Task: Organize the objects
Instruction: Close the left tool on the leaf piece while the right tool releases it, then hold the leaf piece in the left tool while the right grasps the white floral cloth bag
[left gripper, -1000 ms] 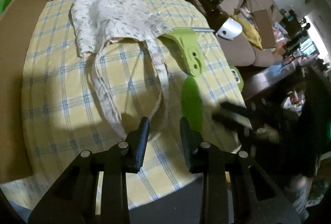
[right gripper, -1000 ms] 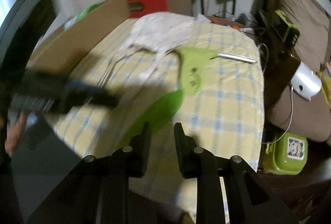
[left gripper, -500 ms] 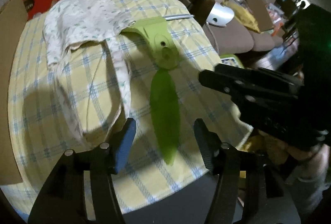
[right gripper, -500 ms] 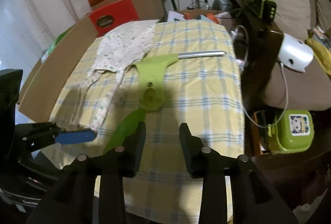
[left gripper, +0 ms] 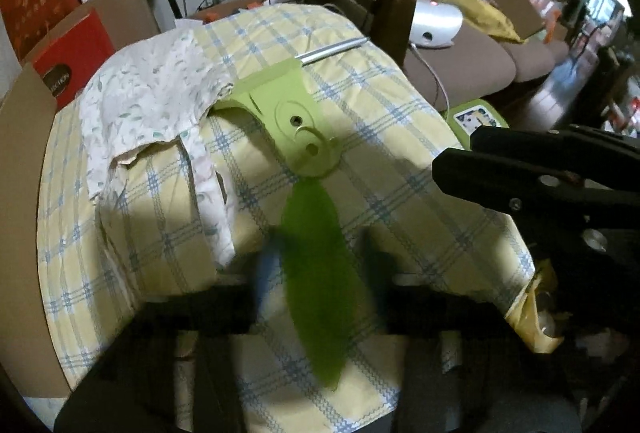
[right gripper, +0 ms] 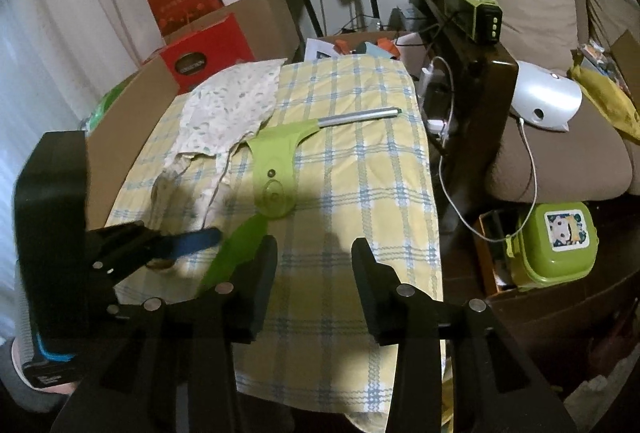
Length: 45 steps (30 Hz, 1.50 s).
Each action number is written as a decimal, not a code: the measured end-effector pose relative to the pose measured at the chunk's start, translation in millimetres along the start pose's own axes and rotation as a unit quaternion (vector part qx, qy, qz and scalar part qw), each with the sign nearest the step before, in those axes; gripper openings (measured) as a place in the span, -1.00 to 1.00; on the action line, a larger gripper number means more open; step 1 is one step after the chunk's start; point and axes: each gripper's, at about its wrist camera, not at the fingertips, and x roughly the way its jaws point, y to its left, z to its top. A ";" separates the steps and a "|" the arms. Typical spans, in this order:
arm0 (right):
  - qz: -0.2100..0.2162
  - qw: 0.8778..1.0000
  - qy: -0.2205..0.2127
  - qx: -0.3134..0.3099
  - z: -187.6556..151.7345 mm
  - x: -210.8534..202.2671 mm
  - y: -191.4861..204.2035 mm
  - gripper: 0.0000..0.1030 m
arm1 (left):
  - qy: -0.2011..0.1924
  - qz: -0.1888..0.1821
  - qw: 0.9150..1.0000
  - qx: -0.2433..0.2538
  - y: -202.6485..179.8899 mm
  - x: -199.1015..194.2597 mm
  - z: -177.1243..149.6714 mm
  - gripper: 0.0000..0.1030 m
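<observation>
Green fan blade (left gripper: 316, 273), lying on the checked tablecloth (left gripper: 400, 121) beside a printed garment (left gripper: 152, 97), is now straddled by the closing left gripper (left gripper: 316, 273); a grasp cannot be confirmed. Right gripper (right gripper: 314, 265) is seen opening, empty.

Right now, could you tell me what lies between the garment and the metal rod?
The wide end of the green piece, shown in both views.

Red box (right gripper: 208, 51) at far left of bench (right gripper: 360, 169), cardboard (right gripper: 132, 113) alongside. Brown sofa (right gripper: 560, 161) at right carries white device (right gripper: 546, 101). Green lunchbox (right gripper: 556, 245) below, cable (right gripper: 528, 169) trailing near it.
</observation>
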 end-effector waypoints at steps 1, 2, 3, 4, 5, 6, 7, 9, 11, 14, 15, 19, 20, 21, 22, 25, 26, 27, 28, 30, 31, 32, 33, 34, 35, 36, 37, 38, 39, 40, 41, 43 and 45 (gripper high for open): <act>0.000 1.000 0.001 0.001 -0.5 0.3 -0.5 -0.24 | 0.002 -0.004 1.000 -0.002 1.2 -0.4 0.6 -0.43; 0.000 1.000 0.001 0.002 -1.0 0.7 -0.7 -0.24 | 0.001 -0.010 1.000 -0.005 3.3 -1.2 0.6 -0.43; 0.001 1.000 0.001 0.002 -1.6 0.9 -0.4 -0.24 | 0.000 -0.015 1.000 -0.008 4.8 -1.5 0.4 -0.43; 0.002 1.000 0.001 0.002 -1.6 1.1 0.0 -0.24 | 0.000 -0.021 1.000 -0.013 6.6 -2.2 -0.3 -0.43; 0.002 1.000 0.001 0.002 -2.0 1.4 -0.2 -0.24 | 0.001 -0.033 0.999 -0.019 9.3 -3.6 -1.3 -0.43; 0.003 1.000 0.002 0.001 -2.2 1.7 0.0 -0.24 | 0.002 -0.040 0.999 -0.023 10.9 -4.4 -1.3 -0.43; 0.004 1.000 0.002 0.000 -2.4 1.7 0.6 -0.24 | 0.000 -0.046 0.999 -0.027 13.5 -7.1 -2.2 -0.43; 0.005 1.000 0.000 -0.002 -1.8 1.0 1.8 -0.24 | -0.008 -0.053 0.998 -0.031 15.5 -13.9 -2.7 -0.43; 0.006 1.000 -0.001 -0.002 -1.0 -0.1 2.8 -0.24 | -0.016 -0.060 0.997 -0.040 20.1 -23.1 -1.6 -0.43; 0.005 1.000 -0.005 -0.006 2.2 -2.9 5.0 -0.24 | -0.031 -0.067 0.996 -0.048 27.0 -40.2 1.0 -0.43; 0.005 1.000 -0.006 -0.008 3.6 -3.6 6.1 -0.24 | -0.036 -0.067 0.996 -0.050 29.1 -45.3 1.7 -0.43; 0.010 1.000 -0.009 -0.019 9.4 -5.3 14.6 -0.24 | -0.057 -0.063 0.994 -0.064 44.8 -68.6 5.1 -0.43; 0.013 1.000 -0.009 -0.020 10.7 -5.4 16.6 -0.24 | -0.060 -0.060 0.994 -0.069 49.5 -72.7 5.5 -0.43; 0.016 1.000 -0.009 -0.022 12.0 -5.3 19.2 -0.23 | -0.062 -0.060 0.994 -0.073 53.4 -76.0 5.8 -0.43; 0.020 0.999 -0.009 -0.025 13.2 -5.0 22.4 -0.23 | -0.064 -0.058 0.993 -0.078 57.7 -79.2 6.2 -0.43; 0.029 0.999 -0.007 -0.036 16.7 -2.5 33.9 -0.18 | -0.073 -0.049 0.992 -0.095 75.3 -90.3 6.5 -0.43; 0.030 0.999 -0.006 -0.042 17.4 -1.6 38.4 -0.18 | -0.076 -0.047 0.991 -0.101 81.6 -93.9 5.3 -0.43; 0.031 0.998 -0.006 -0.048 18.3 -0.6 42.8 -0.18 | -0.078 -0.044 0.991 -0.104 86.2 -96.5 4.8 -0.43; 0.033 0.998 -0.006 -0.055 20.1 1.3 48.7 -0.18 | -0.080 -0.041 0.990 -0.108 90.9 -99.3 3.8 -0.43; 0.038 0.997 -0.003 -0.061 22.6 5.3 55.3 -0.18 | -0.085 -0.035 0.989 -0.117 100.7 -105.1 2.7 -0.43; 0.043 0.997 -0.001 -0.063 24.0 8.6 59.5 -0.18 | -0.087 -0.033 0.988 -0.121 105.0 -107.7 1.4 -0.43; 0.049 0.997 0.001 -0.063 25.1 12.1 62.8 -0.18 | -0.088 -0.031 0.988 -0.123 108.5 -109.5 0.1 -0.42; 0.056 0.996 0.003 -0.062 26.1 15.7 66.1 -0.18 | -0.089 -0.029 0.988 -0.125 111.3 -111.2 -0.5 -0.43; 0.064 0.996 0.006 -0.061 26.7 20.6 69.9 -0.18 | -0.090 -0.027 0.987 -0.127 113.4 -112.3 -1.0 -0.42; 0.072 0.996 0.010 -0.059 27.1 26.5 73.4 -0.18 | -0.091 -0.025 0.987 -0.129 116.7 -113.8 -1.9 -0.42; 0.077 0.995 0.013 -0.057 27.0 30.0 74.9 -0.18 | -0.092 -0.023 0.987 -0.131 119.0 -115.0 -3.3 -0.42; 0.081 0.995 0.016 -0.055 27.1 36.8 77.6 -0.18 | -0.093 -0.022 0.987 -0.132 121.8 -116.1 -4.4 -0.42; 0.082 0.995 0.020 -0.054 26.3 42.4 79.6 -0.19 | -0.093 -0.020 0.986 -0.134 123.7 -116.7 -5.6 -0.42; 0.082 0.995 0.023 -0.053 26.3 48.3 81.7 -0.19 | -0.093 -0.019 0.986 -0.136 125.6 -117.2 -6.7 -0.42; 0.080 0.995 0.025 -0.053 26.2 54.9 83.7 -0.19 | -0.094 -0.019 0.986 -0.137 126.5 -117.6 -7.5 -0.42; 0.078 0.995 0.027 -0.051 26.2 59.8 84.9 -0.19 | -0.094 -0.017 0.986 -0.139 128.2 -118.3 -8.8 -0.42; 0.077 0.996 0.030 -0.043 27.0 69.8 85.4 -0.20 | -0.094 -0.017 0.985 -0.141 131.0 -118.9 -10.1 -0.42; 0.075 0.996 0.032 -0.039 27.6 75.2 85.9 -0.20 | -0.094 -0.017 0.985 -0.143 135.0 -119.9 -12.0 -0.42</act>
